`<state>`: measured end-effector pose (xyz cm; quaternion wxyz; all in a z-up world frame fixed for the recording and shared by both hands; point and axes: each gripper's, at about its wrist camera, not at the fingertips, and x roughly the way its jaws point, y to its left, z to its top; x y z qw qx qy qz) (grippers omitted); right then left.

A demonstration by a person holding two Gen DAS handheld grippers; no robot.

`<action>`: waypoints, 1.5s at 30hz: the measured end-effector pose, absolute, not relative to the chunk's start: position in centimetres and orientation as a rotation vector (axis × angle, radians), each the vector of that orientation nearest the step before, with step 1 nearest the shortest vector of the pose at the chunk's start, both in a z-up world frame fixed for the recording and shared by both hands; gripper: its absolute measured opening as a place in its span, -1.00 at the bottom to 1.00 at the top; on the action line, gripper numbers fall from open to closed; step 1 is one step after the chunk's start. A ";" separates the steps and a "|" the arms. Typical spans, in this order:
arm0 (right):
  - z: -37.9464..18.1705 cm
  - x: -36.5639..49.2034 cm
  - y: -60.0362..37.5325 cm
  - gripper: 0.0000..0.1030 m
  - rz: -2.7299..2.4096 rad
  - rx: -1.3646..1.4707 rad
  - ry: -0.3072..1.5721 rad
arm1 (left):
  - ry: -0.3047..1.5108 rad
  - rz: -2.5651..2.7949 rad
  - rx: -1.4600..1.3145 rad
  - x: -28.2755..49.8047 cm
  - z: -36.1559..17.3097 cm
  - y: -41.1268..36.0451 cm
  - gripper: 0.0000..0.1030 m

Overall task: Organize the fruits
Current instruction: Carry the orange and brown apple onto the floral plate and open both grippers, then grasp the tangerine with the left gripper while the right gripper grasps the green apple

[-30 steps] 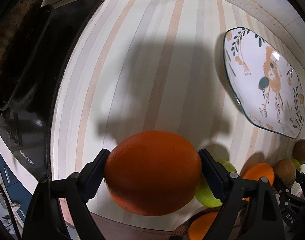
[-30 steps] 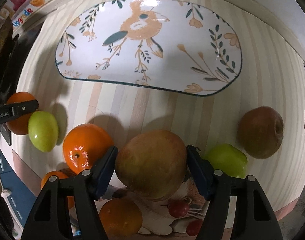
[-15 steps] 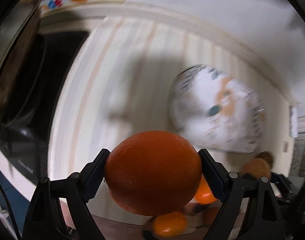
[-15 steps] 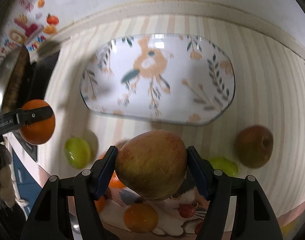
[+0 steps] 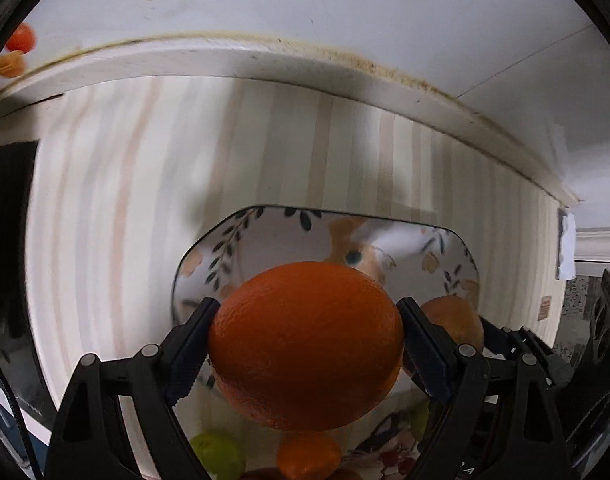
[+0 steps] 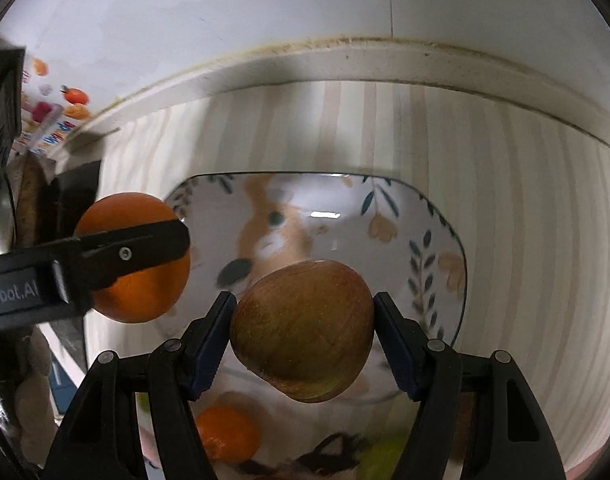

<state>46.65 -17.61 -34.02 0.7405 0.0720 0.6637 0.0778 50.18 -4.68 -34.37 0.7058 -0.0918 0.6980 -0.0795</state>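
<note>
plate (image 6: 437,216) is waiting bare ahead; you are clamping the orange (image 5: 305,364) in your left gripper (image 5: 305,360) and the apple (image 6: 303,330) in your right gripper (image 6: 303,336), both aloft, other fruit lying near you

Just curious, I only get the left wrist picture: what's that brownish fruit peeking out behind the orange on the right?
Observer: The right wrist view shows a reddish-brown apple, clamped in the right gripper.
Operator: Is it over the plate?
Observer: It hangs in front of the patterned plate; the plate's visible part holds no fruit.
Operator: And my orange?
Observer: From there, the orange in the left gripper sits at the plate's left edge.
</note>
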 end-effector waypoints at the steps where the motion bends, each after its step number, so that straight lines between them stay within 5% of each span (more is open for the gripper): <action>1: -34.7 47.2 -17.7 0.39 0.167 0.146 1.462 | 1.561 -0.176 -0.185 50.6 -34.9 -5.1 0.72; 14: -38.5 51.1 -20.1 0.43 0.188 0.214 1.553 | 1.633 -0.113 -0.142 52.0 -38.0 -5.9 0.73; 18: -38.5 51.5 -21.1 0.76 0.180 0.272 1.562 | 1.633 -0.089 -0.135 52.3 -38.1 -6.3 0.73; 27: -37.1 51.3 -22.2 0.86 0.140 0.265 1.533 | 1.637 -0.073 -0.159 52.5 -38.3 -6.2 0.74; 45: -30.9 45.5 -21.1 0.92 0.072 0.097 1.449 | 1.383 0.024 -0.053 46.9 -27.7 -3.3 0.85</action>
